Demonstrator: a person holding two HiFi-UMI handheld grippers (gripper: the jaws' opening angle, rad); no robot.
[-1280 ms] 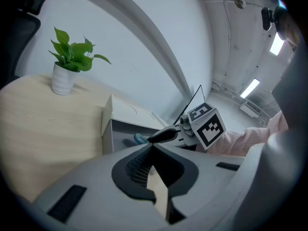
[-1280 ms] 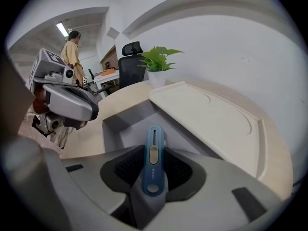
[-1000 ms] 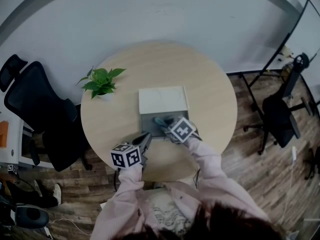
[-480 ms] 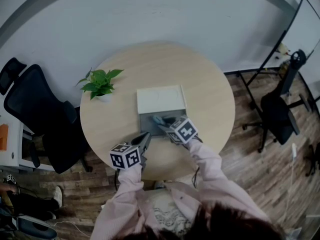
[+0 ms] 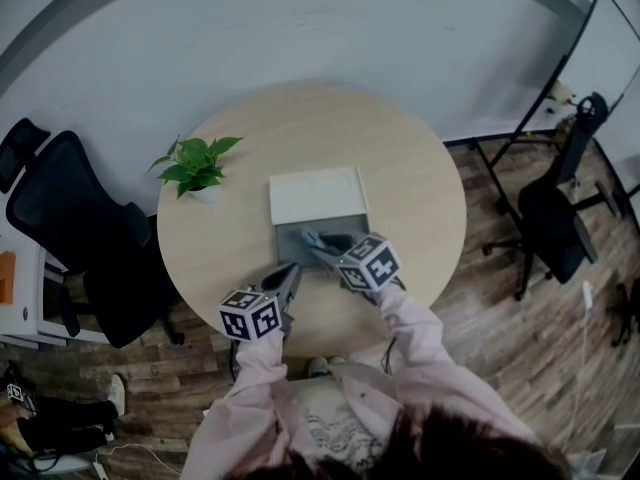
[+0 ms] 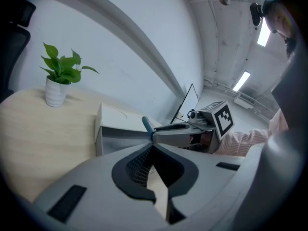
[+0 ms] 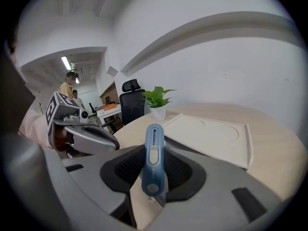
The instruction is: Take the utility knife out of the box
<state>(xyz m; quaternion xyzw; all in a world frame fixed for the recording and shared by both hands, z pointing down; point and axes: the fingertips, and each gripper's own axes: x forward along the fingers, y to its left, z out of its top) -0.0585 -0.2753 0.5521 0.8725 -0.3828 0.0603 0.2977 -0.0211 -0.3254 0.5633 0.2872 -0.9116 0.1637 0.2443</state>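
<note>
The box (image 5: 290, 240) sits mid-table with its grey inside showing and its white lid (image 5: 317, 194) laid back behind it. My right gripper (image 5: 316, 242) hovers over the box's front part, shut on a blue utility knife (image 5: 311, 238). In the right gripper view the knife (image 7: 154, 158) stands upright between the jaws, slider facing the camera, above the lid (image 7: 211, 134). My left gripper (image 5: 289, 276) rests just in front of the box's left corner, shut with nothing in it. From the left gripper view, the knife (image 6: 147, 124) pokes out of the right gripper (image 6: 155, 132).
A potted plant (image 5: 196, 164) stands at the left of the round wooden table (image 5: 420, 198). A black office chair (image 5: 70, 218) is left of the table, another chair (image 5: 560, 218) and a whiteboard stand to the right. A person stands far off in the right gripper view.
My right gripper has lifted a little with the knife and tilted, rising from the box's inside. The left gripper has stayed in place.
</note>
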